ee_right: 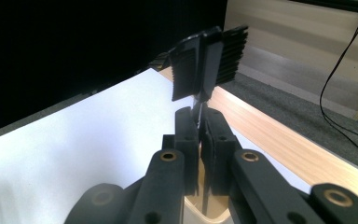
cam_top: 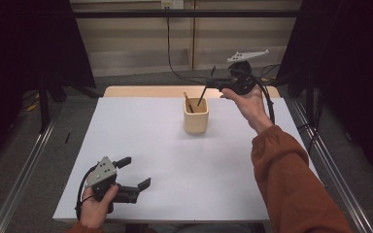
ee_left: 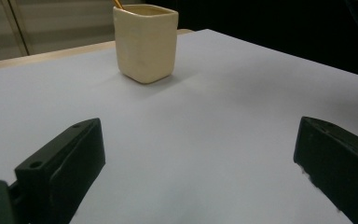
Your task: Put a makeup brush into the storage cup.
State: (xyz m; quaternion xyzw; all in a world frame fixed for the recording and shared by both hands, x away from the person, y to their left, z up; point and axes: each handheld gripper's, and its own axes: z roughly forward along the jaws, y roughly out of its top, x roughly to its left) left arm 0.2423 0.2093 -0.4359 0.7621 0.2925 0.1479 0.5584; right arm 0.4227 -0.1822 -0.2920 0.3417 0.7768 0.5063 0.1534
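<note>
One cream cup [cam_top: 196, 117] stands upper centre in the high view. Two thin sticks rise from it: one tan stick [cam_top: 188, 103], one black one [cam_top: 205, 89], possibly a pen. Two grippers: left gripper [cam_top: 135, 173], right gripper [cam_top: 212, 82].

Cup [cam_top: 196, 116] on table [cam_top: 141, 145], pencil [cam_top: 188, 103] inside.

Overhead plus tool-mounted views — shared cup [cam_top: 196, 115]
</note>
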